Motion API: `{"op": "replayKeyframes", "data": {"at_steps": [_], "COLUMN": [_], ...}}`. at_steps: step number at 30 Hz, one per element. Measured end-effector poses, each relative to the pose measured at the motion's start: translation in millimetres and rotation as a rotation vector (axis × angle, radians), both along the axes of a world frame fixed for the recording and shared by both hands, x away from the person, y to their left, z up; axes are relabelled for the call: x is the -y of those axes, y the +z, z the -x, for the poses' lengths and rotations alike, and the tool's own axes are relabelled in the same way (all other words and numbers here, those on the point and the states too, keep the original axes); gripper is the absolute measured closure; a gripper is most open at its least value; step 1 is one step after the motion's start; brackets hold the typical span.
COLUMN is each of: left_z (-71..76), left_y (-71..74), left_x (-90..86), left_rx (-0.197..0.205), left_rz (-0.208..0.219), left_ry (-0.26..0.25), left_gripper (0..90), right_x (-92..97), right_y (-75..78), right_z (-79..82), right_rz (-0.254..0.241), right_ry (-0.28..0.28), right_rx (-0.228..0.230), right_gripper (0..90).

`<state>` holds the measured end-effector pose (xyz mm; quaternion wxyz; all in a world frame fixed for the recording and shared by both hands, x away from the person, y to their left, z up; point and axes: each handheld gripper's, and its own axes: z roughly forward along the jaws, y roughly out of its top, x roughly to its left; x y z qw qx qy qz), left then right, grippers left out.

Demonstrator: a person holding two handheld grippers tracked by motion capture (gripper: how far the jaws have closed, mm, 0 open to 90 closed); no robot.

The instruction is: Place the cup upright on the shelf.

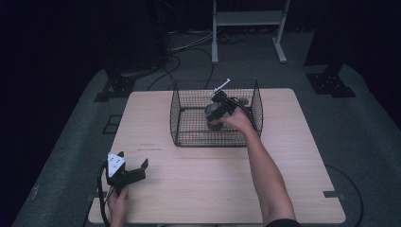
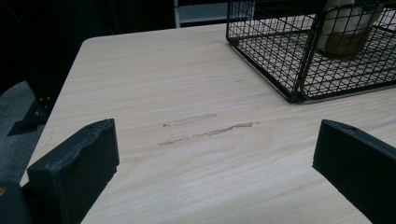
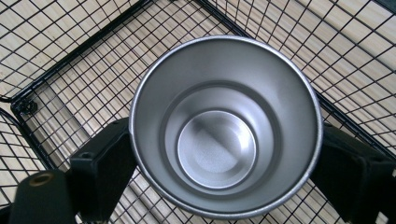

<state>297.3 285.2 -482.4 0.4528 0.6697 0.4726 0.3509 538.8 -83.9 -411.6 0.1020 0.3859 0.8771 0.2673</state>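
A steel cup [image 3: 219,70], open end up and empty, is inside a black wire basket [image 1: 178,118] at the middle back of the wooden table [image 1: 213,179]. My right gripper [image 3: 226,156] reaches into the basket from above, with one black jaw pressed against each side of the cup. From the high view this gripper [image 1: 219,109] and the cup [image 1: 213,117] are in the basket's right half. In the left gripper view the cup [image 2: 348,28] shows through the mesh, its base low near the basket floor. My left gripper [image 1: 132,160] is open over the table's front left corner, holding nothing.
The basket's wire walls [image 3: 70,56] enclose the cup closely. In the left gripper view the basket [image 2: 280,56] stands ahead to the right, with bare scuffed wood [image 2: 205,130] between the jaws. A white frame [image 1: 246,19] and cables [image 1: 189,47] lie on the floor beyond the table.
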Motion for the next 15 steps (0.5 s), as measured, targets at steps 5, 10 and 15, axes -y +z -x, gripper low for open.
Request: {"op": "replayKeyframes", "data": {"at_steps": [5,10,15], "left_z": [0.0,-0.6,-0.8], "left_y": [0.0,-0.1,-0.1], "left_x": [0.1,0.2,0.3], "left_rx": [0.001,0.001,0.002], "left_rz": [-0.001,-0.002,-0.002], "left_ry": [0.000,-0.001,-0.001], "left_gripper": [0.0,0.0,0.0], "right_x": [-0.2,-1.2,-1.9], "right_y": [0.6,0.8,2.1], "right_z": [0.4,1.2,2.0], "right_rz": [0.009,0.007,0.005], "right_ry": [-0.003,-0.008,-0.013], "right_rx": [0.001,0.012,0.027], "right_gripper": [12.7,12.0,10.7]}}
